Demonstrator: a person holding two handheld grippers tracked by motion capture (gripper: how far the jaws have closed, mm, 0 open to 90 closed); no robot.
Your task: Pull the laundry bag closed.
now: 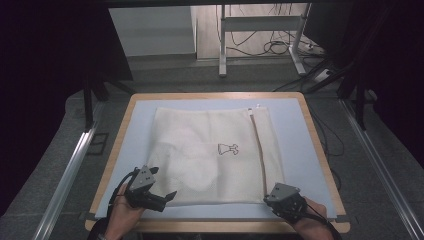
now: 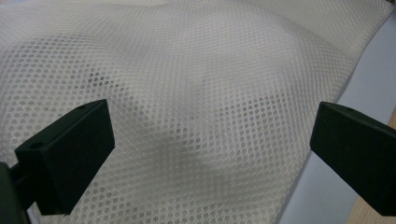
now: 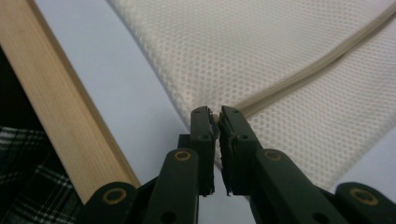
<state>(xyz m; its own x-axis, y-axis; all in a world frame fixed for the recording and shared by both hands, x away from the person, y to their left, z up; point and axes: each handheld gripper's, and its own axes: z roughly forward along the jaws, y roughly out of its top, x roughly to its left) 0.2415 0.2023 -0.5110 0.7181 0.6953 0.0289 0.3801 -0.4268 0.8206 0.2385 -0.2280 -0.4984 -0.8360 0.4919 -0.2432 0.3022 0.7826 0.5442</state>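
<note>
A white mesh laundry bag (image 1: pixel 210 150) lies flat on the table, with a zipper (image 1: pixel 258 150) running down its right side and a small printed mark in the middle. My left gripper (image 1: pixel 167 196) hovers at the bag's near left corner, jaws wide open over the mesh (image 2: pixel 205 116). At the bag's near edge my right gripper (image 1: pixel 270 199) is shut on the zipper end (image 3: pixel 215 115), where the tan zipper tape (image 3: pixel 317 65) meets the edge.
The bag rests on a pale blue mat (image 1: pixel 295 145) on a wooden table (image 1: pixel 320 150); its front edge (image 3: pixel 60 107) runs close to my right gripper. Beyond the table stand desk legs (image 1: pixel 222 45) and floor cables (image 1: pixel 280 47).
</note>
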